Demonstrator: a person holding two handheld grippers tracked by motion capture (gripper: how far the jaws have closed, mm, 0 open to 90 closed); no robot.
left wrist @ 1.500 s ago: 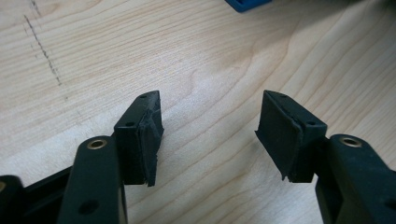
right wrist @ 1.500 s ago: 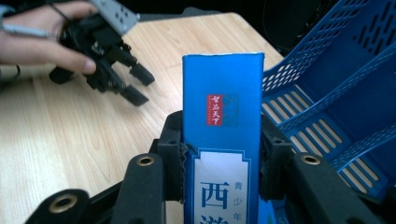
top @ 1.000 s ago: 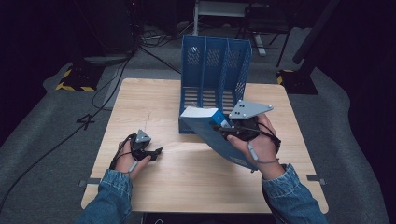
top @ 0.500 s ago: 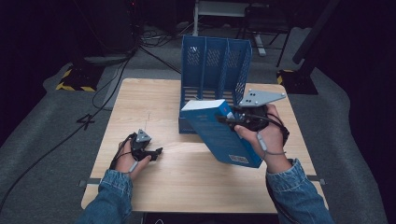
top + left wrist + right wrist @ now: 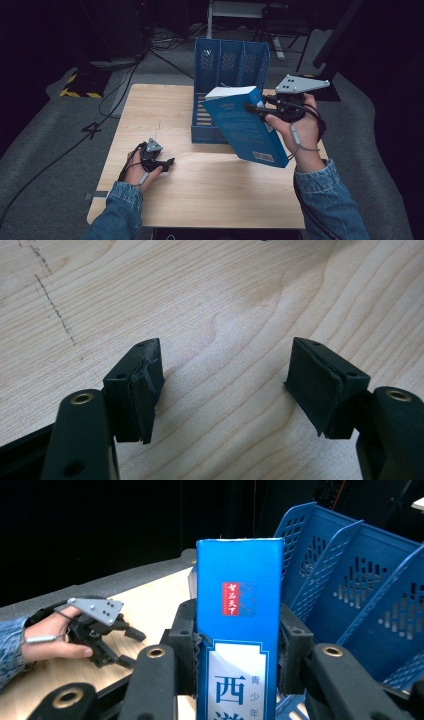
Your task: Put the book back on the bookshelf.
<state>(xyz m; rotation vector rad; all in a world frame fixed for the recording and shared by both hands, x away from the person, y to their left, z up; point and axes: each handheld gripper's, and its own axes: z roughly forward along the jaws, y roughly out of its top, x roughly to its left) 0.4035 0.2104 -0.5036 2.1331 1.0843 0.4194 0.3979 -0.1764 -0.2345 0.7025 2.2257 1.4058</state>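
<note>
The desk (image 5: 215, 195) is a light wooden top with a plain grain, standing on grey carpet. A blue file rack (image 5: 227, 75) with upright dividers stands on it at the far edge, its open slots facing the near side. Well to the near left of the rack, the left tongs (image 5: 167, 162) rest on the wood with the hand around them, their pads (image 5: 145, 390) apart over bare grain. A faint pencil line (image 5: 52, 307) crosses the wood beside those tongs.
</note>
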